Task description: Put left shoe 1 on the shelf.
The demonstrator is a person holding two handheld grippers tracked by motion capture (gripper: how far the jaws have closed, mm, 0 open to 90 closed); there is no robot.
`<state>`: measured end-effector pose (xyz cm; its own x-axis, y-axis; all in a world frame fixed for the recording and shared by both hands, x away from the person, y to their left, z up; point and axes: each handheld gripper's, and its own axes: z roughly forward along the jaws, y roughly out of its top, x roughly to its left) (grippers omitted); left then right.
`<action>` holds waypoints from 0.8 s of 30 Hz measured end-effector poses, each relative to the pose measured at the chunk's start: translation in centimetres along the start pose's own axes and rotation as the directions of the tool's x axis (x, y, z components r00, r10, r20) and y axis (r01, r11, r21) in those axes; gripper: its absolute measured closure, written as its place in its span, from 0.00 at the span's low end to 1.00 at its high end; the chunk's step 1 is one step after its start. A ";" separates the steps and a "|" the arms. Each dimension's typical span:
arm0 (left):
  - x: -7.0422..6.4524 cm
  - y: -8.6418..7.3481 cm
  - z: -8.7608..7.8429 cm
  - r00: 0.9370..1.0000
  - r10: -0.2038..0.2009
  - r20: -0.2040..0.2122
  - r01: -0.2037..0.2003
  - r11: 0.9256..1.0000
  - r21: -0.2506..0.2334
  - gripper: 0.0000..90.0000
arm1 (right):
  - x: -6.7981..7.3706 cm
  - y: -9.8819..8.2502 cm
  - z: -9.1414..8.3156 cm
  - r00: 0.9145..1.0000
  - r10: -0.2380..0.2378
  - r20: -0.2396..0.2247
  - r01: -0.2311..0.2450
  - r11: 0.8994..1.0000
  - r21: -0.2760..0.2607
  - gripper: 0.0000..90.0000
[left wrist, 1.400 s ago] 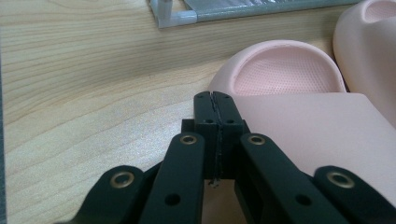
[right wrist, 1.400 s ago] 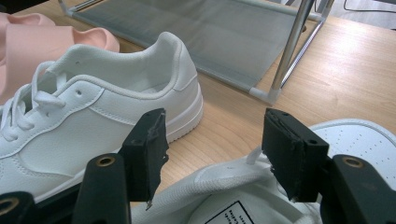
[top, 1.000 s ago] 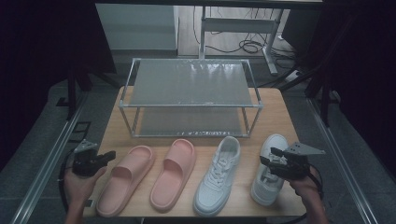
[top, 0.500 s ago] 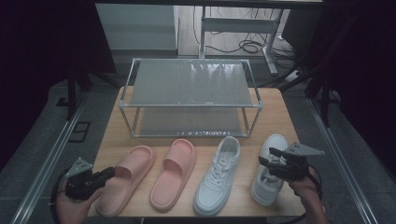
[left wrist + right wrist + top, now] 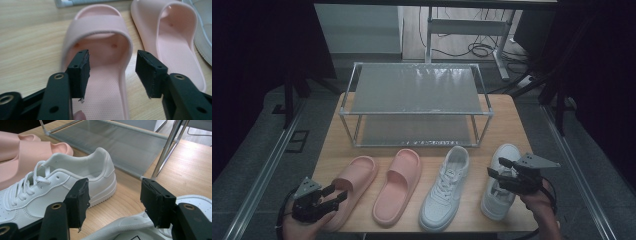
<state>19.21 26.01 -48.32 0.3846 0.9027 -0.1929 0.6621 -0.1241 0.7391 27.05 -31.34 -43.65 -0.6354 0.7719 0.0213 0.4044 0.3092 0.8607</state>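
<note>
Left gripper [image 5: 112,72] just opened wide over the left pink slipper's [image 5: 100,62] heel, clasping nothing; heel cut off below. Right gripper [image 5: 115,202] open above the right white sneaker [image 5: 140,227], mostly hidden.

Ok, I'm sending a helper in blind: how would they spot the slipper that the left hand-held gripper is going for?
Start at the metal shoe rack at the back of the table. Four shoes lie in a row in front of it. The slipper is the leftmost one, pink and open-toed, with a second pink slipper to its right and the left hand-held gripper at its heel.
</note>
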 end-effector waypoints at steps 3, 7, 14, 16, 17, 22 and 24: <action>-0.4 -0.2 0.6 1.000 0.006 0.015 -0.006 1.000 0.016 0.48 | 0.0 -0.1 0.1 1.000 0.003 0.001 -0.003 1.000 0.003 0.45; -0.7 -0.2 1.1 1.000 0.011 0.024 -0.011 1.000 0.029 0.48 | 0.1 -0.1 0.1 1.000 -0.002 0.001 0.002 1.000 0.006 0.45; -1.4 -0.3 2.7 0.999 0.040 0.015 -0.041 0.997 0.067 0.53 | 0.2 -0.1 0.3 1.000 -0.003 -0.005 0.003 1.000 0.013 0.45; -1.5 -0.3 3.1 0.999 0.043 0.012 -0.044 0.997 0.071 0.54 | 0.2 -0.2 0.3 1.000 -0.004 -0.008 0.004 1.000 0.017 0.45; -1.6 -0.2 3.2 0.999 0.045 0.010 -0.046 0.996 0.073 0.54 | 0.2 -0.2 0.3 1.000 -0.005 -0.010 0.005 1.000 0.018 0.45; -1.6 -0.1 3.9 0.998 0.056 -0.003 -0.056 0.995 0.083 0.55 | 0.2 -0.1 0.3 1.000 -0.007 -0.011 0.007 1.000 0.019 0.45; -1.6 -0.1 4.2 0.998 0.061 -0.006 -0.060 0.995 0.082 0.57 | 0.2 -0.2 0.4 1.000 -0.007 -0.011 0.007 1.000 0.021 0.45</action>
<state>21.27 22.83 -50.77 0.4204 0.8958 -0.1442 0.6885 -0.2115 0.6937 27.10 -31.06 -43.96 -0.6452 0.7637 0.0209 0.4136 0.3261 0.8501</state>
